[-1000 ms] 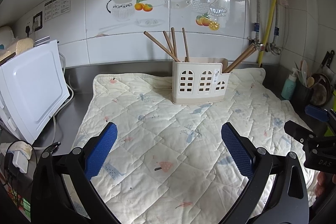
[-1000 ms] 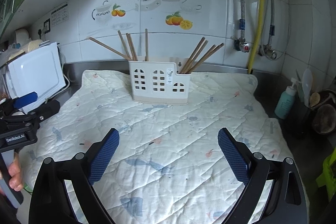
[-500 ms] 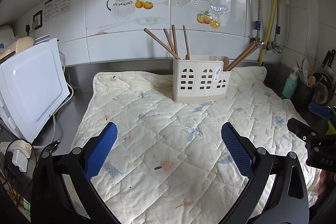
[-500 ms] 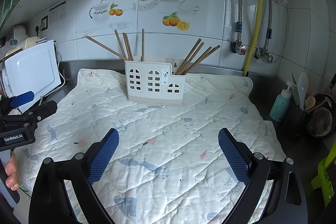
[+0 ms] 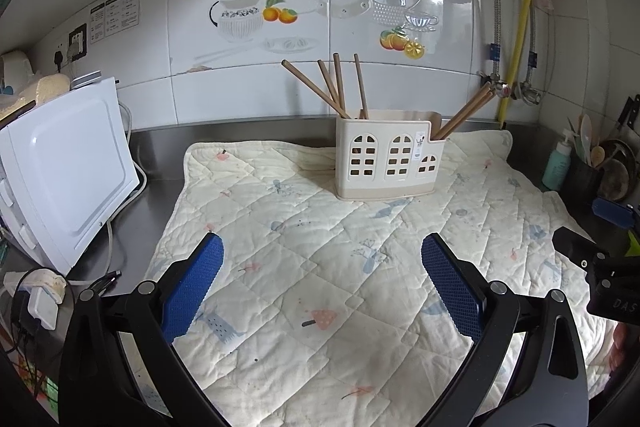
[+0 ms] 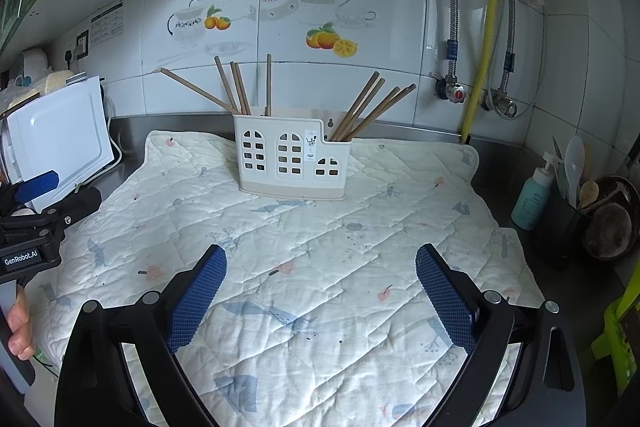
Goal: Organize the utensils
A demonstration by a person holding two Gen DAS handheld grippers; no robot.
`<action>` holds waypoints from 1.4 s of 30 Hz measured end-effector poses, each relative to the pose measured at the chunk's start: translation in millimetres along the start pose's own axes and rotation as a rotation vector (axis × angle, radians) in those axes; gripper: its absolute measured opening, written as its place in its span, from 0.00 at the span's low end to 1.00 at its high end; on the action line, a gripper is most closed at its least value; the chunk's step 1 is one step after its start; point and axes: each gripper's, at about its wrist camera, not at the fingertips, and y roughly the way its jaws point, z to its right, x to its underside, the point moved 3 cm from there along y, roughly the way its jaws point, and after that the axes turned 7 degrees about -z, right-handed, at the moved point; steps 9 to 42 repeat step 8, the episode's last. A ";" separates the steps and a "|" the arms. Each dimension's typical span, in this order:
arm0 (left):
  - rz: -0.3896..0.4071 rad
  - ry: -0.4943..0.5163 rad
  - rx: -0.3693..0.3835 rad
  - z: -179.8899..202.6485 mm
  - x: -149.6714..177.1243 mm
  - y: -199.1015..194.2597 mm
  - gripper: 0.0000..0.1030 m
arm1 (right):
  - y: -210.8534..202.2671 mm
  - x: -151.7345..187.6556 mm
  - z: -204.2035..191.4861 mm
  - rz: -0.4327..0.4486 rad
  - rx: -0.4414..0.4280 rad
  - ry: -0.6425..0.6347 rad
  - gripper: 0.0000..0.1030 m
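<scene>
A white appliance (image 5: 64,171) is seen at the far left of a steel kitchen surface (image 5: 160,155), its cable trailing beside a quilted mat (image 5: 304,267) spread across the middle. The left gripper (image 5: 322,281) is held low over the near part of the mat, its blue-padded fingers (image 5: 192,283) spread wide with nothing between them. Toward the back of the mat, near the tiled wall (image 5: 200,39), a cream utensil holder (image 5: 386,159) with window-shaped cutouts is stood upright; brown chopsticks (image 5: 340,87) are fanned out of its taller left compartment, and a second bundle of chopsticks (image 6: 372,111) is leaned rightward out of the lower right one. The right gripper (image 6: 320,291) is likewise held over the mat's near edge, fingers (image 6: 444,299) wide apart and empty, well short of the holder. At the far right, off the mat, a teal pump bottle (image 6: 532,199) and a dark pot of spoons (image 6: 568,211) are set on the surface.
</scene>
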 end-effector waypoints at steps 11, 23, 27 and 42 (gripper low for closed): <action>-0.015 -0.005 0.007 -0.5 2.4 1.5 0.95 | 0.8 2.0 -0.5 -0.005 0.003 0.002 0.90; -0.015 -0.005 0.007 -0.5 2.4 1.5 0.95 | 0.8 2.0 -0.5 -0.005 0.003 0.002 0.90; -0.015 -0.005 0.007 -0.5 2.4 1.5 0.95 | 0.8 2.0 -0.5 -0.005 0.003 0.002 0.90; -0.015 -0.005 0.007 -0.5 2.4 1.5 0.95 | 0.8 2.0 -0.5 -0.005 0.003 0.002 0.90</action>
